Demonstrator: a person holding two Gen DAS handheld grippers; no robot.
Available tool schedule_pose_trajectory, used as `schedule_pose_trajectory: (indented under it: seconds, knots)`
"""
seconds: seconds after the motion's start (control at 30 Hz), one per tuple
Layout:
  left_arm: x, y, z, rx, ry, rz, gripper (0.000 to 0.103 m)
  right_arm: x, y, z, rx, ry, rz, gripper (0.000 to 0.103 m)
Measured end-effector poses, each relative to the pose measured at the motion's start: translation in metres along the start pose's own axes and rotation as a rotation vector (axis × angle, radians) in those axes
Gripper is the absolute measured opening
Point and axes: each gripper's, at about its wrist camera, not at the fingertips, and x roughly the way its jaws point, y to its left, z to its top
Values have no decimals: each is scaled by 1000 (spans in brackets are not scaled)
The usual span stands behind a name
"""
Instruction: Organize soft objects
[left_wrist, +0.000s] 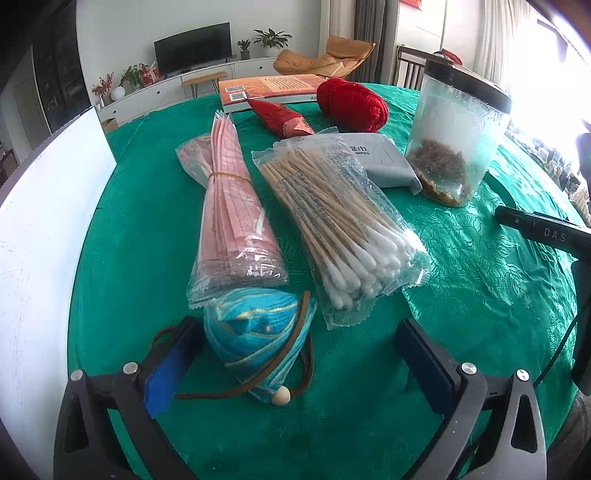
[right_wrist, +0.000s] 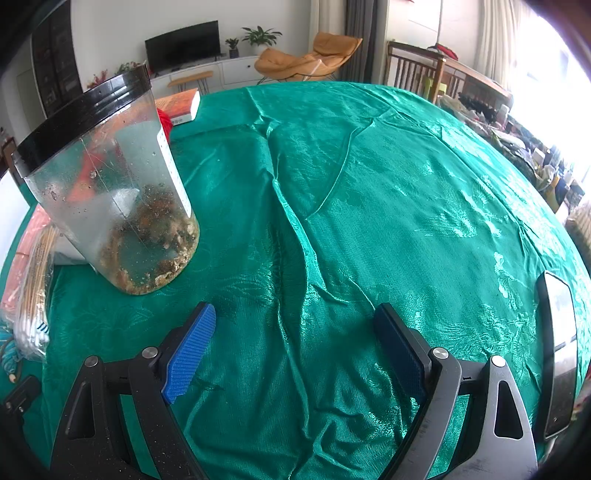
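Note:
In the left wrist view a blue cloth pouch (left_wrist: 255, 343) with a brown cord and a wooden bead lies on the green tablecloth (left_wrist: 461, 277). My left gripper (left_wrist: 299, 354) is open, and the pouch lies between its fingers, close to the left pad (left_wrist: 170, 365). Behind it lie a pink packet bundle (left_wrist: 231, 206), a bag of cotton swabs (left_wrist: 340, 218), a grey wipes pack (left_wrist: 376, 158), a red foil packet (left_wrist: 280, 116) and a red yarn ball (left_wrist: 352, 103). My right gripper (right_wrist: 295, 347) is open and empty over bare cloth.
A clear jar with a black lid (left_wrist: 458, 140) stands at the right; it also shows in the right wrist view (right_wrist: 114, 192). An orange book (left_wrist: 269, 90) lies at the far edge. A white board (left_wrist: 44, 206) stands at the left. A phone (right_wrist: 559, 354) lies at the right.

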Motion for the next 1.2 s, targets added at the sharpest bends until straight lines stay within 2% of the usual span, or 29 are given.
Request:
schedule_pose_trajectory:
  seconds: [1.03, 1.1, 1.2]
  knots:
    - [-1, 0, 0, 2, 5, 1, 103, 1, 0, 0, 0, 0, 0, 89]
    - [-4, -1, -2, 20, 24, -12, 103, 0, 0, 0, 0, 0, 0, 89]
    - [-22, 3, -16, 6, 20, -83, 103, 0, 0, 0, 0, 0, 0, 89]
